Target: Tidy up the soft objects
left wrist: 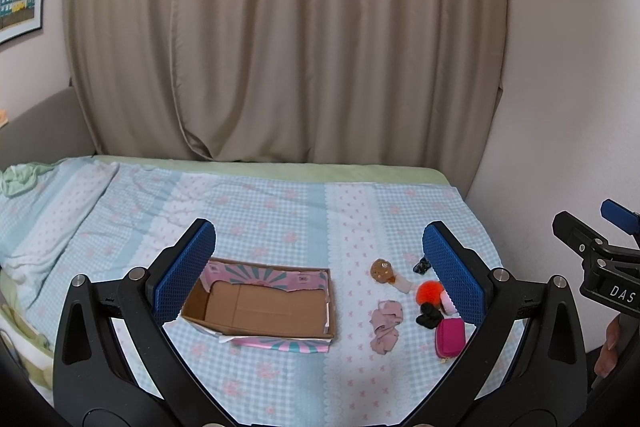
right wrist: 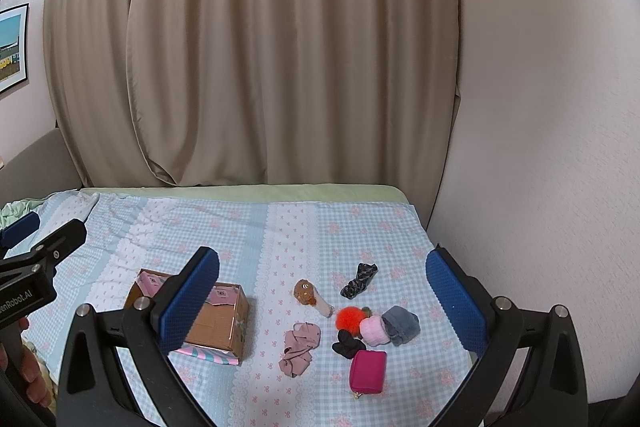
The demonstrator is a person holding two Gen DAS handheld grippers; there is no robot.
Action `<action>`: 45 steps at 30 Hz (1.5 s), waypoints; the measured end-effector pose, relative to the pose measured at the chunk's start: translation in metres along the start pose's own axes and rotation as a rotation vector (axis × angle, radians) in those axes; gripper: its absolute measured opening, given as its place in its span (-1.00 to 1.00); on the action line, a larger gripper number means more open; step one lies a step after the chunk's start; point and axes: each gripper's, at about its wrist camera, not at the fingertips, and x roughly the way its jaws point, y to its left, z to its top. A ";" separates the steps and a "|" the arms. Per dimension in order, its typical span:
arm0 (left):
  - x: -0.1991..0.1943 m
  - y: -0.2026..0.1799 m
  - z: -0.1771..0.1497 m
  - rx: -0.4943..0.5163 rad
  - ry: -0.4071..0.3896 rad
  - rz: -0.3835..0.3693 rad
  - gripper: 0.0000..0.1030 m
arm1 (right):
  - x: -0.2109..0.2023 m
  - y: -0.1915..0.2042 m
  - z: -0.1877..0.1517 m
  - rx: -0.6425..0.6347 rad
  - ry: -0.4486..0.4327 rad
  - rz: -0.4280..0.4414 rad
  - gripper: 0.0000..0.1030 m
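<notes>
Right wrist view, near to far: right gripper [right wrist: 322, 301] has fingers wide apart, nothing between them, hovering above the bed [right wrist: 280, 223]. Closest item is the pink pouch [right wrist: 368, 371], w/ the crumpled pink cloth [right wrist: 299, 347] off to its left. Just behind the pouch: black scrunchie [right wrist: 347, 343], pale pink roll [right wrist: 373, 331], grey roll [right wrist: 401, 324] and orange pompom [right wrist: 350, 317], all bunched and touching. Further back sit the brown plush toy [right wrist: 305, 291] and the dark patterned scrunchie [right wrist: 359, 279], each on its own.

Left wrist view: left gripper [left wrist: 318, 269] also spread open and empty, aimed over the cardboard box [left wrist: 260, 305], which lies open-topped and looks empty, left of the pile. Beyond it all, beige curtain [left wrist: 280, 47] and wall.

Nothing packed yet, I'd say, so first pick is in hand. Best bet: start w/ a loner, e.g. the pink cloth, nearest the box and clear of neighbours. Come straight down, pinch at the bulkiest fold so fabric doesn't slip out, lift clear before moving over the box. Avoid the bunched group first; a wide grab there likely drags two things. Left gripper could steady the box, since it's light and may slide on bedding.
</notes>
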 end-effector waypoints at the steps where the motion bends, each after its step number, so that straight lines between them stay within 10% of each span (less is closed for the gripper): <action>1: 0.000 0.000 -0.001 0.000 -0.001 0.000 0.99 | 0.000 0.000 0.000 0.000 0.000 0.000 1.00; 23: 0.017 -0.003 -0.003 0.008 0.057 -0.036 0.99 | -0.002 -0.006 -0.001 0.041 -0.010 -0.016 1.00; 33: 0.095 -0.034 -0.049 0.046 0.235 -0.165 0.99 | 0.033 -0.034 -0.040 0.101 0.099 -0.099 1.00; 45: 0.220 -0.121 -0.143 0.036 0.430 -0.134 0.99 | 0.154 -0.125 -0.108 0.165 0.290 -0.072 1.00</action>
